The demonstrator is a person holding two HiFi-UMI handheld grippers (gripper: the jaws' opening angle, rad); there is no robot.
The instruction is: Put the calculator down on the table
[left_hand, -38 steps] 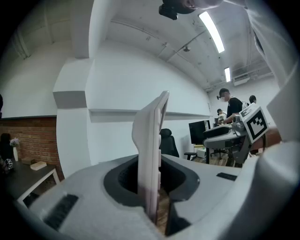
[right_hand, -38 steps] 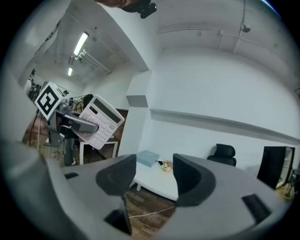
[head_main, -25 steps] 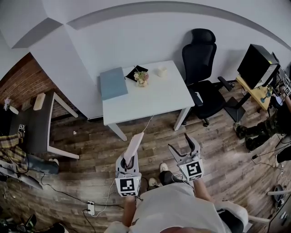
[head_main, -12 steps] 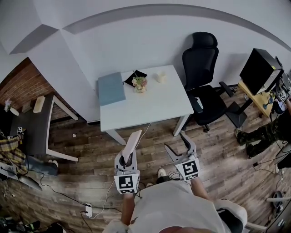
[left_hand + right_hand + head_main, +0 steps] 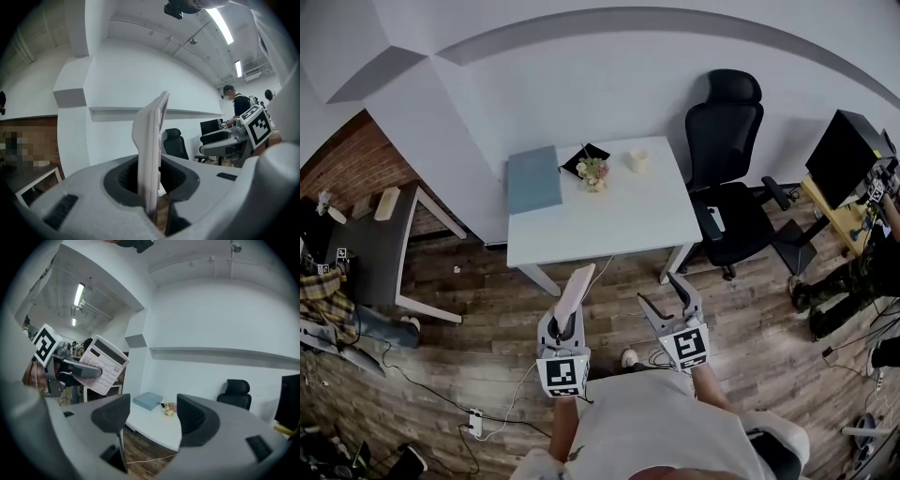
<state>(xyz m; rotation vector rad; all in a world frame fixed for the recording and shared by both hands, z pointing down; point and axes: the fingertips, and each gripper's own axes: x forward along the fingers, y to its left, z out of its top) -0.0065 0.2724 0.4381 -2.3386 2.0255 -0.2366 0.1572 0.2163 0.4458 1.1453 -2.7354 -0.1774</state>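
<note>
Head view: white worktop (image 5: 609, 225) is dead ahead, with bare wood floor (image 5: 487, 291) between its near edge and the left tongs (image 5: 566, 323) and right tongs (image 5: 659, 292).
Left gripper view: tongs are clamped on the calculator (image 5: 150, 154), which stands on edge short of the worktop.
Right gripper view: tongs are empty and apart, and have just been closing a bit. The worktop's near half is bare.

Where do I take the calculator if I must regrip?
Take the calculator by its free display end, beyond the left gripper clamped on its lower end. It stands on edge, so probably come from above, closing across its flat faces.
</note>
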